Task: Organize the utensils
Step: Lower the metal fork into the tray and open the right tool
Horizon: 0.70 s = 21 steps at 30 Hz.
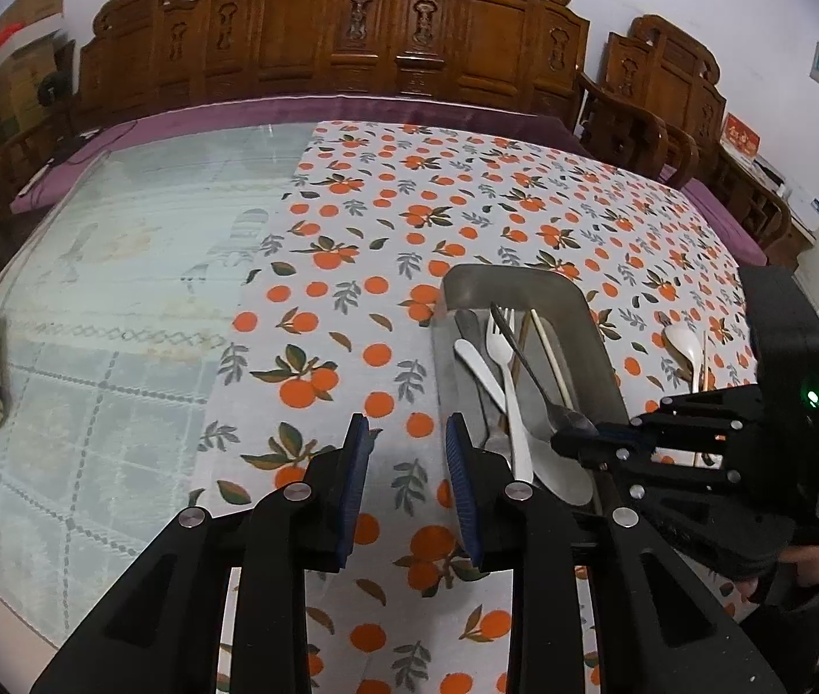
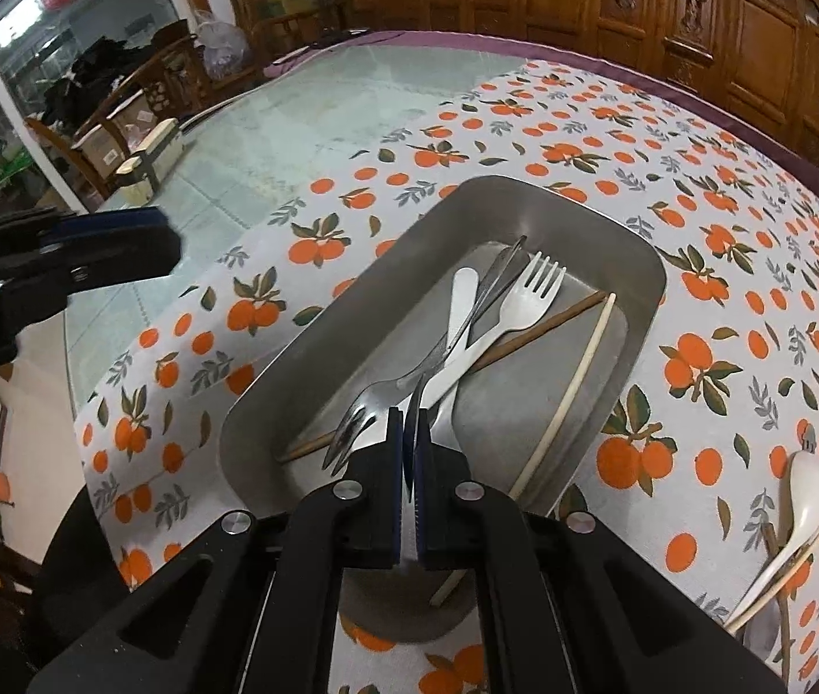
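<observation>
right gripper [image 2: 409, 439]: pads clamped on a thin metal utensil [image 2: 412, 422] over the near end of the steel tray [image 2: 525, 202] | in tray: white fork [image 2: 516, 301], metal fork [image 2: 363, 410], pale chopstick [image 2: 571, 387], brown chopstick [image 2: 548, 321] | right of tray on the orange-print cloth [image 2: 715, 243]: white spoon [image 2: 802, 491] | left gripper [image 2: 120, 243]: left of tray, above the table

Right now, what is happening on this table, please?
A person is sorting cutlery into a metal tray on the orange-patterned tablecloth. The right gripper is shut on a metal spoon and holds it over the tray. The tray already holds a white fork, a metal fork and chopsticks. The left gripper is open and empty beside the tray. A white spoon and more chopsticks lie outside the tray.
</observation>
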Each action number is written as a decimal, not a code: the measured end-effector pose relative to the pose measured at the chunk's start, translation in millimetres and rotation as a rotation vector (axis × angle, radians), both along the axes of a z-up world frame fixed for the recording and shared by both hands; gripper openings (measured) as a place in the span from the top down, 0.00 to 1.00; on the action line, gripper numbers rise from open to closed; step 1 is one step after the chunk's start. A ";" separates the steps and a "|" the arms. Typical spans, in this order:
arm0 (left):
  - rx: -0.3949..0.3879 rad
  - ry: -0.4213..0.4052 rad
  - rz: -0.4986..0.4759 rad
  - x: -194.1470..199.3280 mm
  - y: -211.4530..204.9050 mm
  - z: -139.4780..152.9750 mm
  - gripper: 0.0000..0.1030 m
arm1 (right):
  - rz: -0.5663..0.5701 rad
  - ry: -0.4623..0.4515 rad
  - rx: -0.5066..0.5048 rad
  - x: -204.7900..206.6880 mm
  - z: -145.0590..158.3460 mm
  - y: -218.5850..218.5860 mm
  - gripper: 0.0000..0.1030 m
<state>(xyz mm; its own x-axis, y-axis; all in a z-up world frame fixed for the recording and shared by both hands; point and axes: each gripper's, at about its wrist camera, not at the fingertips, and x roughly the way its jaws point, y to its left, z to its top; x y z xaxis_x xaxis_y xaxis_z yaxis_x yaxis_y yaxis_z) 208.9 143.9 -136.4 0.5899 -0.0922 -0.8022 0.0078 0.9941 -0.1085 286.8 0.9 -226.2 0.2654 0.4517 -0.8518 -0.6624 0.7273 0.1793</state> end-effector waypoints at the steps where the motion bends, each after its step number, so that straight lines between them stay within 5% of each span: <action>1: 0.000 0.000 0.001 -0.4 0.7 0.4 0.75 | -0.004 0.002 -0.002 1.8 -1.1 0.4 0.96; 18: -0.004 -0.009 -0.012 -6.9 -7.0 7.4 0.75 | -0.020 -0.026 0.036 -6.0 17.8 -13.0 0.96; 21: -0.006 -0.014 -0.021 -8.9 -15.0 8.6 0.68 | -0.037 -0.053 0.055 -15.9 31.4 -29.8 0.96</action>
<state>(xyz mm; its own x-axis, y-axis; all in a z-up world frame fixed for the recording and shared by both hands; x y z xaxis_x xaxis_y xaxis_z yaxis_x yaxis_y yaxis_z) 200.0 129.0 -127.9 0.5987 -0.1094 -0.7934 0.0298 0.9930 -0.1143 270.9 -28.8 -194.7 0.3268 0.4862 -0.8105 -0.6446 0.7418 0.1851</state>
